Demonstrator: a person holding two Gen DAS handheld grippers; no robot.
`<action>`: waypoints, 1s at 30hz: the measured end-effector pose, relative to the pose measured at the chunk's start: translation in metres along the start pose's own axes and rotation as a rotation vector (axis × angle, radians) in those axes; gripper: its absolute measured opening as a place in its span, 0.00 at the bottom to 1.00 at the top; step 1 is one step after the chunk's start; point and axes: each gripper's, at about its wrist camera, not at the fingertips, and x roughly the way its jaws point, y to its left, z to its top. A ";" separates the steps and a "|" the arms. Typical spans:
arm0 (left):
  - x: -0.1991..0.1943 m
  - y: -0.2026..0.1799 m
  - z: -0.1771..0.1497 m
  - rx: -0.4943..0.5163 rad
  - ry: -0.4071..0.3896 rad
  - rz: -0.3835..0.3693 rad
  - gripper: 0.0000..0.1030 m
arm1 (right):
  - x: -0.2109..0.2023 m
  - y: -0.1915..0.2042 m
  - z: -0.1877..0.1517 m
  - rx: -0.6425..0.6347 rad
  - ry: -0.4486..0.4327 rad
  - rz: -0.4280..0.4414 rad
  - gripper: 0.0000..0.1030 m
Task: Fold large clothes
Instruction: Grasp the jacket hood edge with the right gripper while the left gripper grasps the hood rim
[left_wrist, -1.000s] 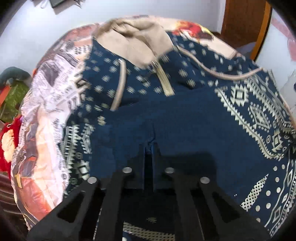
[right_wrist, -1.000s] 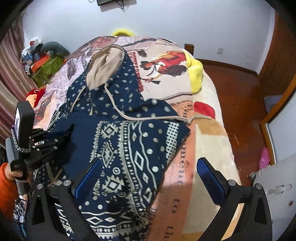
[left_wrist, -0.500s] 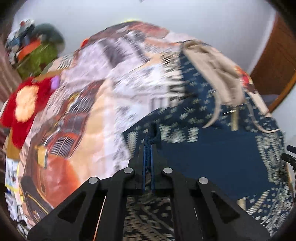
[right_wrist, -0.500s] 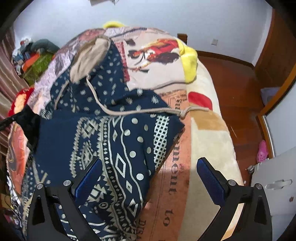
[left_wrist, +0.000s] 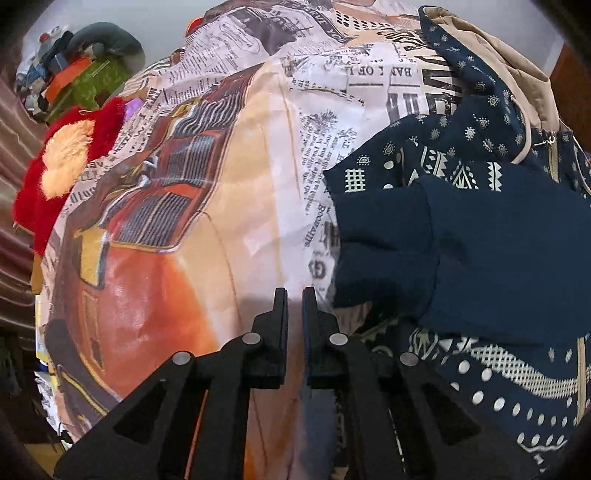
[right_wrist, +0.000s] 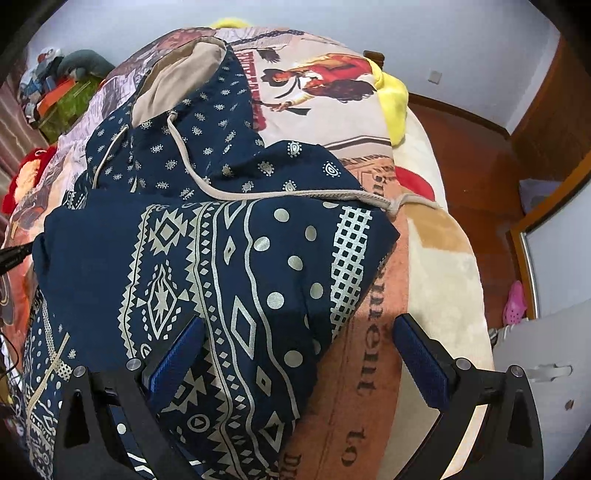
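A navy hoodie with cream tribal patterns (right_wrist: 229, 258) lies on a bed covered by a printed blanket (right_wrist: 332, 110). Its beige-lined hood (right_wrist: 177, 81) points to the far end and a drawstring (right_wrist: 280, 194) trails to the right. Both sleeves are folded across the body. In the left wrist view the hoodie (left_wrist: 480, 236) lies to the right. My left gripper (left_wrist: 294, 295) is nearly closed and empty, just left of the plain navy cuff (left_wrist: 384, 251). My right gripper (right_wrist: 295, 354) is wide open above the hoodie's right edge, holding nothing.
A red and tan plush (left_wrist: 62, 155) and a pile of clutter (left_wrist: 74, 66) lie at the bed's left side. A yellow pillow (right_wrist: 395, 99) sits at the far right. Wooden floor (right_wrist: 469, 155) and a pink shoe (right_wrist: 515, 302) are right of the bed.
My left gripper carried the sleeve across the body, let go of it and drew back left off the garment. My right gripper stayed open and moved slightly closer.
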 end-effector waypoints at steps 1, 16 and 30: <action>-0.005 0.001 0.001 -0.001 -0.005 -0.007 0.06 | -0.001 0.000 0.001 0.000 0.000 -0.001 0.99; -0.101 -0.059 0.092 0.107 -0.268 -0.122 0.68 | -0.065 0.045 0.095 -0.073 -0.257 0.076 0.99; -0.028 -0.131 0.203 0.051 -0.240 -0.162 0.72 | 0.022 0.064 0.221 0.046 -0.252 0.110 0.99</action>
